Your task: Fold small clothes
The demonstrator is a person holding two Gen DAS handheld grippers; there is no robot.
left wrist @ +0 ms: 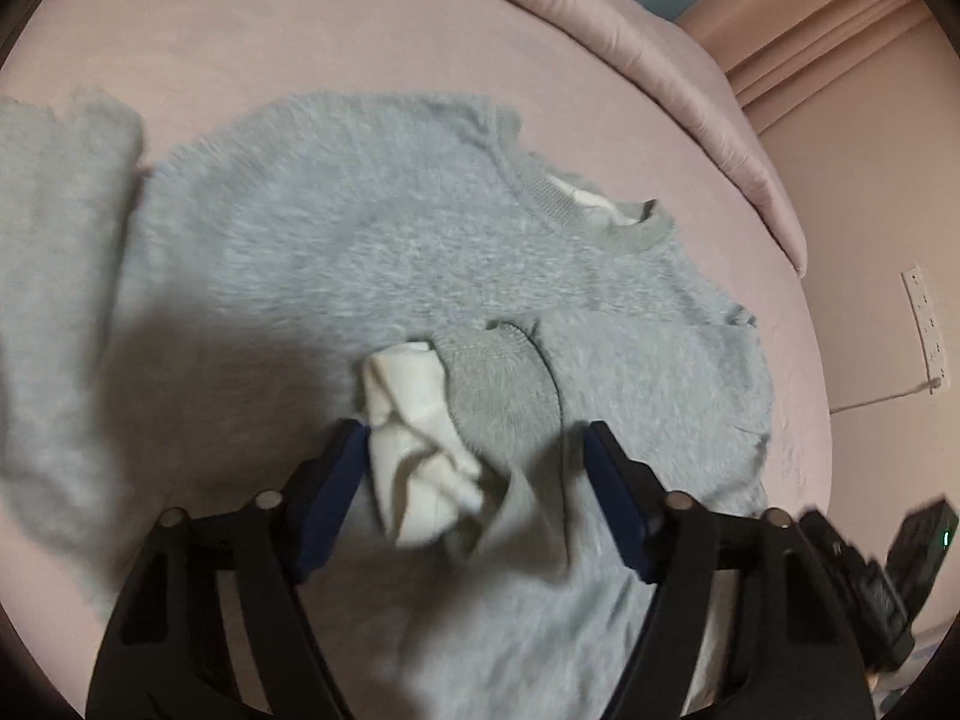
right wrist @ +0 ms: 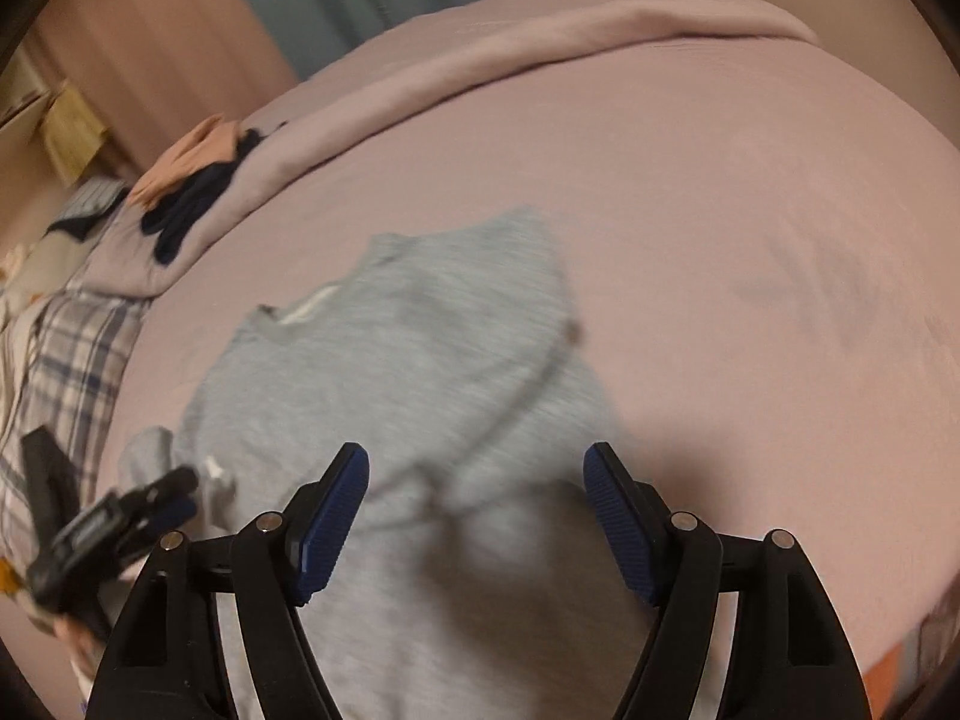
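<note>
Grey fuzzy sweater [left wrist: 372, 252] lies spread on the pink bed sheet [left wrist: 300, 30], neckline [left wrist: 576, 204] toward the rolled pink duvet [left wrist: 690, 78] at the far edge. One sleeve [left wrist: 630, 372] is folded in across the body, its ribbed cuff [left wrist: 498, 378] showing white lining [left wrist: 414, 438] that is bunched and turned out.

Left gripper [left wrist: 474, 456] hangs just above the cuff, jaws wide apart, nothing clamped; the white lining sits beside its left finger pad [left wrist: 336, 492], contact unclear. Right gripper's body [left wrist: 888, 576] shows at the lower right edge of the left wrist view.

In the right wrist view the right gripper [right wrist: 477, 474] is also spread wide, holding nothing, over the lower part of the sweater [right wrist: 384, 372]; frame is motion-blurred. The left gripper [right wrist: 114, 516] shows at lower left, blurred, near the sweater's edge. A plaid cloth [right wrist: 78, 348] lies at the left of the bed, with dark and peach garments [right wrist: 198, 180] piled on the duvet fold [right wrist: 480, 66]. A wall socket strip [left wrist: 927, 330] shows at right in the left wrist view.
</note>
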